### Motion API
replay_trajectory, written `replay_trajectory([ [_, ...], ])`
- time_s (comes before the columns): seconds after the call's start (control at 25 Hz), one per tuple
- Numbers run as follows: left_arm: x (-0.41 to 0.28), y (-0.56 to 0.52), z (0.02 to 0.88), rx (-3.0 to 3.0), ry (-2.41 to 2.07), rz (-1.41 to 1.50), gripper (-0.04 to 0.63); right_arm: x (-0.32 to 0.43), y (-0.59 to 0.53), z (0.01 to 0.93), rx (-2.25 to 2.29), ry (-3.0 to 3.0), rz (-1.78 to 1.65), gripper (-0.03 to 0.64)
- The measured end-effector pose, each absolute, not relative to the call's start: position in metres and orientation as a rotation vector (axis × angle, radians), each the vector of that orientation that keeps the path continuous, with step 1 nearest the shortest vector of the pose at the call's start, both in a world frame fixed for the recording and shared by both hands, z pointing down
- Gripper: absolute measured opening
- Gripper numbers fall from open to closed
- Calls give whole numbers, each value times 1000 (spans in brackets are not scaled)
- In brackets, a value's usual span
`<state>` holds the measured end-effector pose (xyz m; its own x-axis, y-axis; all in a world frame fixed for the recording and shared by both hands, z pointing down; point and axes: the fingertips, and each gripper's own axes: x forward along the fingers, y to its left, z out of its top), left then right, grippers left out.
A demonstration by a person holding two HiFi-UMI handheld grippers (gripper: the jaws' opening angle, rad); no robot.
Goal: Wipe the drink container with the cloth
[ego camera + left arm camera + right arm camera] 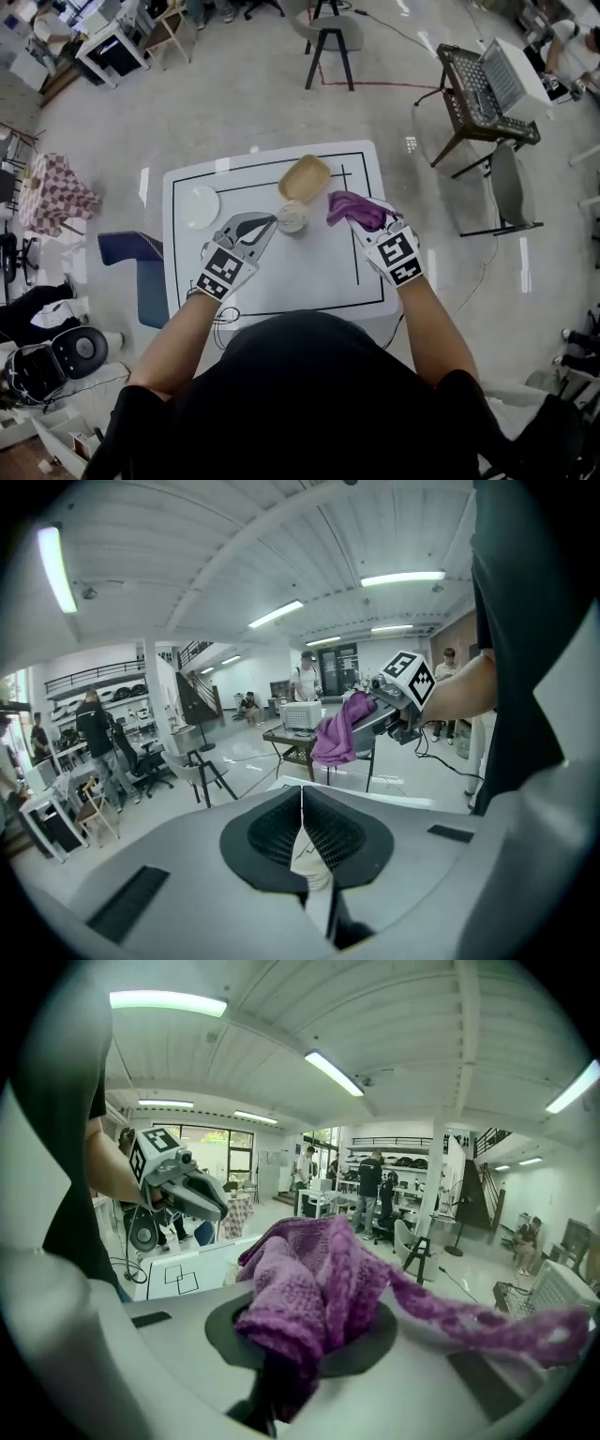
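In the head view my left gripper (pixel 270 223) is shut on the rim of the drink container (pixel 292 217), a small pale round cup held above the white table (pixel 328 272). In the left gripper view a cream strip of the container (pixel 311 860) sits pinched between the shut jaws. My right gripper (pixel 354 217) is shut on the purple cloth (pixel 356 208), bunched just right of the container and apart from it. The cloth (pixel 314 1288) fills the right gripper's jaws and a strip trails right. Each gripper appears in the other's view: the right gripper (pixel 377 714) with cloth (pixel 337 733), and the left gripper (pixel 192 1194).
A tan bowl (pixel 305 178) stands just behind the container and a white round plate (pixel 200 206) lies at the table's left. A blue seat (pixel 141 267) is beside the table's left edge. A grey chair (pixel 511 192) and a cart (pixel 483 94) stand to the right.
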<state>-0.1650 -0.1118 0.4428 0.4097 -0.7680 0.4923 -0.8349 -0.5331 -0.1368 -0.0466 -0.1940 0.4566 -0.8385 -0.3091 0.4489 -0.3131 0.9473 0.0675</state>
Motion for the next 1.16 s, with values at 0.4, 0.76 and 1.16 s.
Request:
replay_trajectory([
  [0.4,-176,-68,394,2430,-1619,593,23,1,-175,391,514,-2695,176,86],
  [0.76,-177,-44,378,2331,-1701,449,24,26,-160,389,500,-2714,289,87],
  [1.16,-158,-24,368,2300,-1740,423,23,39,-153,375,462,-2730,255,87],
])
